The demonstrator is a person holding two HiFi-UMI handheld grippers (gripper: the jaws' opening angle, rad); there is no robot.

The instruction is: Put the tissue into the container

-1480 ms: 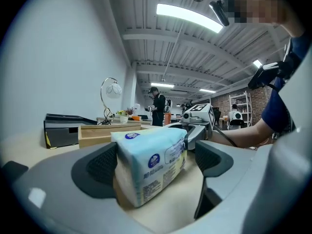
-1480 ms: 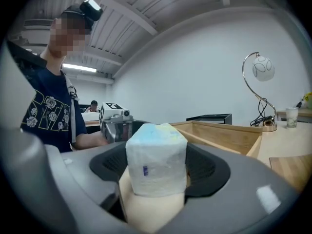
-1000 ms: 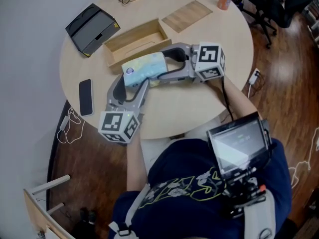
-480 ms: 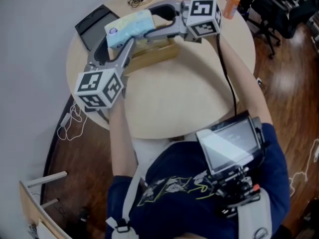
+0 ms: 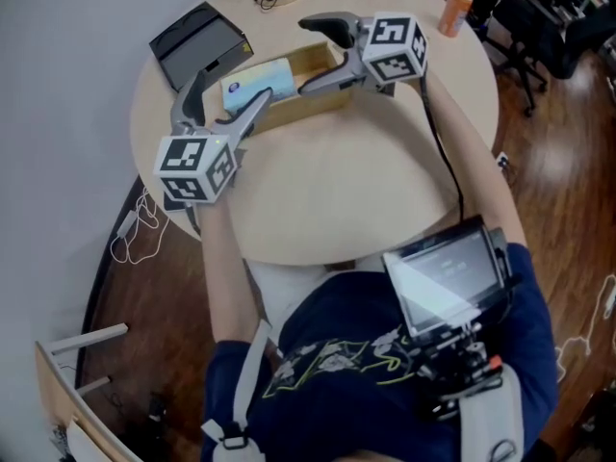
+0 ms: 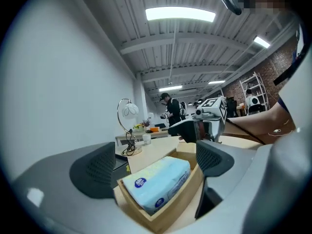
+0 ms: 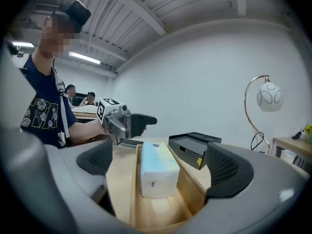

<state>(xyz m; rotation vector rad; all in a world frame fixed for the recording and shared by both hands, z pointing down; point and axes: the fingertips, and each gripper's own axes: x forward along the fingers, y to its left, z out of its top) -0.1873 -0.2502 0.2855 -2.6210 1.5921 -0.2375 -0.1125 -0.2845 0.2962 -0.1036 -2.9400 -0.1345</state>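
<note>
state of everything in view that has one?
tissue pack: lying in the wooden box, not gripped
wooden box: open top, no lid on
left tongs: opening, pads clear of the pack between them
right tongs: opening, pads clear of the pack between them
black box: open
can: upright

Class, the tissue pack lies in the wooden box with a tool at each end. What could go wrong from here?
1. The jaws of the left tool and right tool are opening around the tissue pack, which rises above the rim of the wooden box. A careless pull-back might snag it and drag it out.
2. The left tool's outer jaw is close to the black case; swinging away could knock it.
</note>
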